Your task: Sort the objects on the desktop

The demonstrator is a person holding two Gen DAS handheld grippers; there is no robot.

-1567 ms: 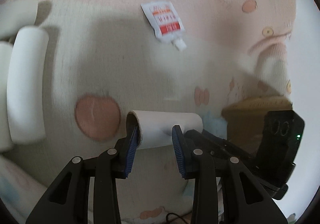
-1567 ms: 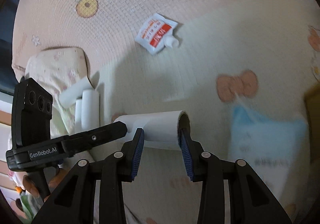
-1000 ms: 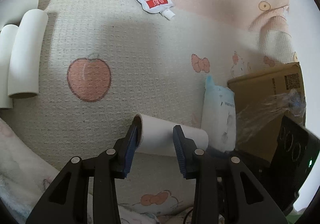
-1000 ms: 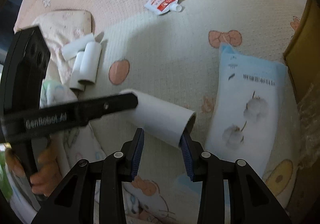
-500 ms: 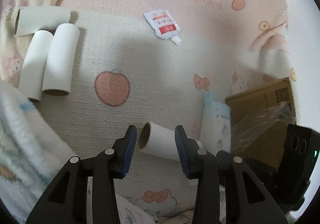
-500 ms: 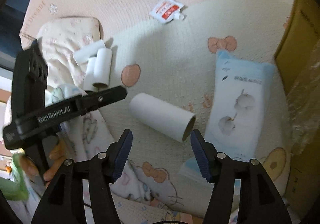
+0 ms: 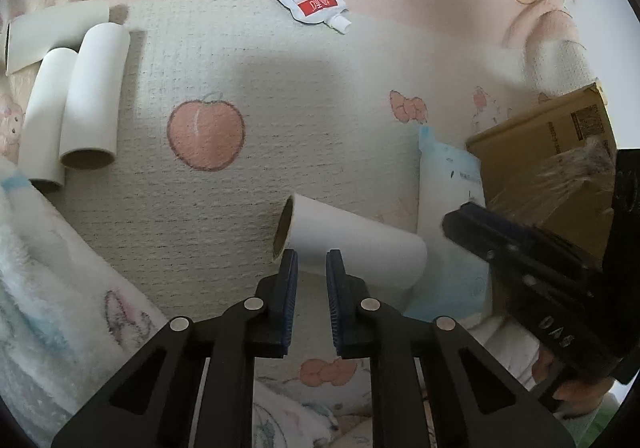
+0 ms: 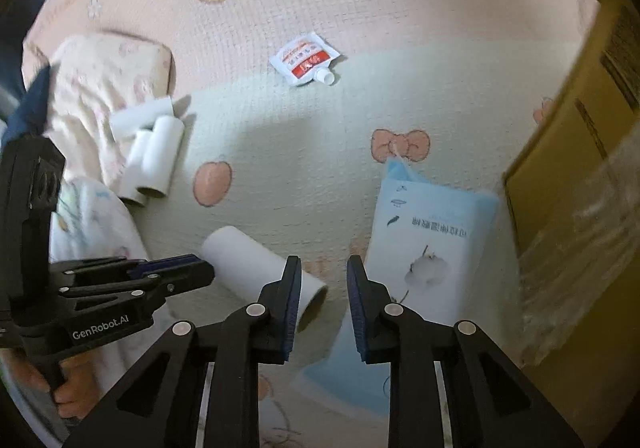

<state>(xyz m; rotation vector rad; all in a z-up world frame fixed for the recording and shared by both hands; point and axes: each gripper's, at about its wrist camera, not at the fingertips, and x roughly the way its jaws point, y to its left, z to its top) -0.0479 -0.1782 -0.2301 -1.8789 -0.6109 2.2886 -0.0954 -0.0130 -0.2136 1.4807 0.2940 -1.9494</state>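
A white cardboard tube (image 7: 352, 244) lies loose on the patterned mat, also in the right wrist view (image 8: 256, 268). My left gripper (image 7: 308, 268) hovers just over its near side, jaws narrowly apart and empty. My right gripper (image 8: 323, 280) is open and empty, above the tube's open end. Three more white tubes (image 7: 86, 96) lie together at the left; they also show in the right wrist view (image 8: 154, 156). A red and white spout pouch (image 7: 310, 2) lies at the back, also in the right wrist view (image 8: 306, 58). A blue and white cotton pad pack (image 8: 428, 248) lies at the right.
A brown cardboard box (image 7: 560, 168) with plastic wrap stands at the right, also in the right wrist view (image 8: 576, 152). Fluffy blankets (image 7: 52, 280) lie bunched at the left. A folded cloth (image 8: 108, 88) lies behind the tubes.
Both grippers let go of the tube and it now lies on the mat. They drew back, then the left jaws narrowed and the right jaws partly closed.
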